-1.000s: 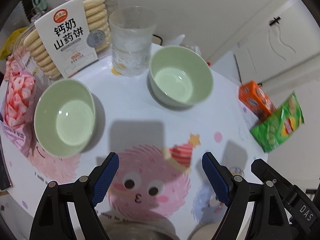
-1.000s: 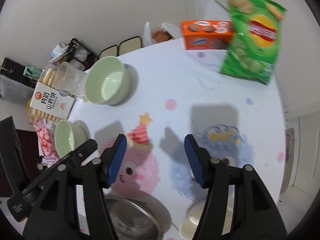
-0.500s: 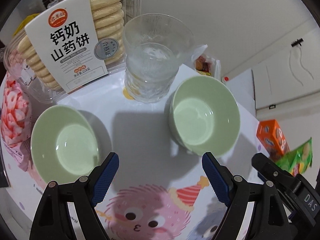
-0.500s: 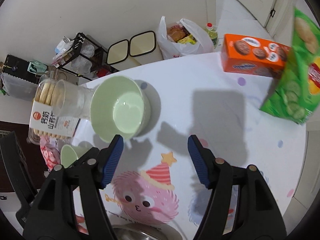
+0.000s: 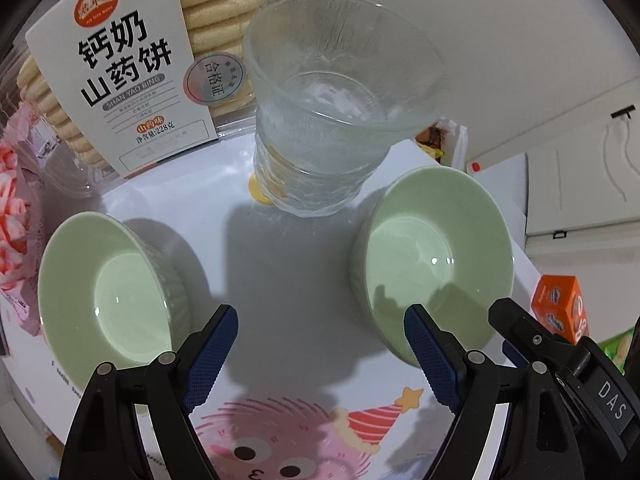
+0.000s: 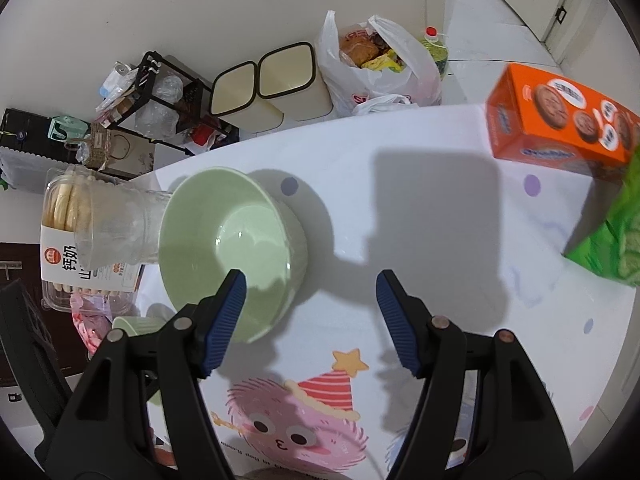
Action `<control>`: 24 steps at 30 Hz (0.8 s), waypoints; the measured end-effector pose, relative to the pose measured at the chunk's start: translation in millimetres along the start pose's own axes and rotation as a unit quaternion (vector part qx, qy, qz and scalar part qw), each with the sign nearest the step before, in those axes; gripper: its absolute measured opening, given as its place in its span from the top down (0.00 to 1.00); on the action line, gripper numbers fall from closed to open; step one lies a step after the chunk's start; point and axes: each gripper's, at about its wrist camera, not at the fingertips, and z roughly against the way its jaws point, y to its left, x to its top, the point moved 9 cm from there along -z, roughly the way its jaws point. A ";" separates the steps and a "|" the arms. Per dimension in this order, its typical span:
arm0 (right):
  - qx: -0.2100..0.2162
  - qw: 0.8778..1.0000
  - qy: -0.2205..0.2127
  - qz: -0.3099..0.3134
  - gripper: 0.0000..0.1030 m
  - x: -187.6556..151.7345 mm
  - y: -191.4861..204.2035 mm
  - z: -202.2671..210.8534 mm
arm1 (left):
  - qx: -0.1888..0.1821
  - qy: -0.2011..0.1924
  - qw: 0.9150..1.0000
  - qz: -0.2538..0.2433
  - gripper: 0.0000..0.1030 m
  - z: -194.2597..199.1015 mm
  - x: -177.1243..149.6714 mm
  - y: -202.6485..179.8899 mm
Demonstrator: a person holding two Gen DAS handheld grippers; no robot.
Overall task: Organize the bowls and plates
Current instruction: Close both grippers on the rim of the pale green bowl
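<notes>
- Left wrist view: left gripper (image 5: 320, 356) spread wide, nothing between its jaws; one pale green glazed ceramic bowl (image 5: 108, 292) upright just beside its left finger, a second matching green bowl (image 5: 436, 264) beside the right finger
- Right wrist view: right gripper (image 6: 310, 320) unclenched and empty, left finger over that second bowl's (image 6: 228, 248) near rim; right hand seems nearer it

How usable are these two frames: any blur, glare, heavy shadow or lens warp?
Left wrist view: sharp, strong fisheye bulge on the glass, a broad shadow on the table between the two bowls. Right wrist view: sharp, a hard blocky shadow beside the bowl, small glints inside it, dark corners.
</notes>
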 end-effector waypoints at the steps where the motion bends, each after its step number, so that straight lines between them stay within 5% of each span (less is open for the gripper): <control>1: -0.001 1.000 0.001 0.002 0.33 1.2 0.1 -1.9 | 0.000 0.001 1.000 0.002 0.16 -1.6 0.4 -0.7; 10: 0.016 0.999 0.042 -0.015 0.33 6.4 2.4 -23.9 | 0.001 0.004 1.000 0.010 0.16 -10.8 6.2 1.5; 17: 0.016 0.999 0.039 0.015 0.22 8.7 10.7 -25.8 | 0.002 0.009 1.000 0.018 0.16 -17.2 5.7 3.7; 24: 0.019 0.999 0.040 0.017 0.22 10.5 10.9 -26.6 | 0.000 0.013 1.000 0.028 0.16 -22.9 7.1 3.8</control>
